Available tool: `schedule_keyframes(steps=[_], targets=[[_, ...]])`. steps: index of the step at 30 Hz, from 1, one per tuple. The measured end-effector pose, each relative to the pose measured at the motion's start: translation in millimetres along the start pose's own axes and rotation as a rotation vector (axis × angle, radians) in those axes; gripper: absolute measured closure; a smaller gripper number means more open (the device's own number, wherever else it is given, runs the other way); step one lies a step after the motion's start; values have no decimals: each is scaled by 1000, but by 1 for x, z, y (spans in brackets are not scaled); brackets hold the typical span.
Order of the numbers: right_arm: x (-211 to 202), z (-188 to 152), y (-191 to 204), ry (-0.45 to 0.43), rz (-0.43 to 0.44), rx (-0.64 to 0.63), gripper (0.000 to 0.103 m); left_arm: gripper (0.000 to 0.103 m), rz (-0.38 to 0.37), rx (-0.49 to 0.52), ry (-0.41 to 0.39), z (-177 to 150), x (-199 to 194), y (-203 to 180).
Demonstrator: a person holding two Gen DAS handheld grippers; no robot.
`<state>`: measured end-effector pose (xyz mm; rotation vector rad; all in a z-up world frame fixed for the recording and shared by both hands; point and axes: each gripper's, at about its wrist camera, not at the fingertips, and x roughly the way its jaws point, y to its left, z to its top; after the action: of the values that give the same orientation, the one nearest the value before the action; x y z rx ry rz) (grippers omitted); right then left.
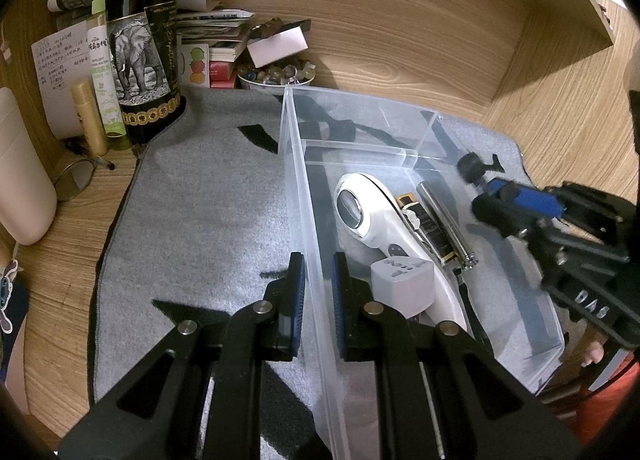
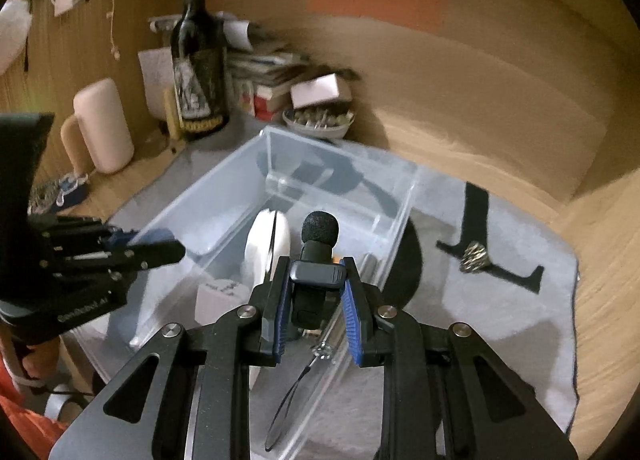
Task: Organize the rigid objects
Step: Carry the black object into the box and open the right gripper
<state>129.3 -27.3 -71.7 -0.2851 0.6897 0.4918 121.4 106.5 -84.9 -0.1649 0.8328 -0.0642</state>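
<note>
Nearest the left wrist camera, the left gripper [image 1: 318, 272] is clamping the long side wall of the clear plastic bin [image 1: 312, 220], 1 finger outside and 1 inside, apparently steadying it so it does not slide on the grey mat [image 1: 192, 212] while the other hand is loading. The right gripper [image 2: 314, 284] is squeezing a small black clip-on microphone [image 2: 318, 256] with a foam head, carrying it above the bin's big compartment, probably to set it down there. That compartment is already holding a white handheld device [image 1: 368, 212], a grey travel adapter [image 1: 402, 280], a metal cylinder [image 1: 444, 224] and a dark strap-like item that is partly hidden. The narrower compartments at the far end are looking empty. A small metallic trinket [image 2: 474, 256] is waiting on the mat beside the bin, not yet sorted.
</note>
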Motion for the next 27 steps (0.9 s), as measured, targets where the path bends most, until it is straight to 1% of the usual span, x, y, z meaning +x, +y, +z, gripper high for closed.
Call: schedule_keyframes(steps=[7,13,14,16,18,19,20,21,25,27], targets=[[17,-6,5,56,9,-15,82,91,0,1,0,0,0,0],[20,-9,4,73,18,-8,81,91,0,0,0,0,0,0],[20,-8,5,78,19,-10,80,91,0,0,0,0,0,0],[20,-8,6,88,33,-14,74,91,-1,0,0,0,0,0],[17,-8,9,82,45,-17,61,91,0,0,0,0,0,0],[15,-8,11,73,38,-25,58,91,0,0,0,0,0,0],[13,-8,12,65,28,-32,50,91,-1,0,0,0,0,0],[10,-8,14,53,21,-38,46,91,-1,0,0,0,0,0],[0,-6,13,25,23,-31,45,91,0,0,0,0,0,0],[-5,-4,9,10,16,-24,41,91,-1,-1,0,0,0,0]])
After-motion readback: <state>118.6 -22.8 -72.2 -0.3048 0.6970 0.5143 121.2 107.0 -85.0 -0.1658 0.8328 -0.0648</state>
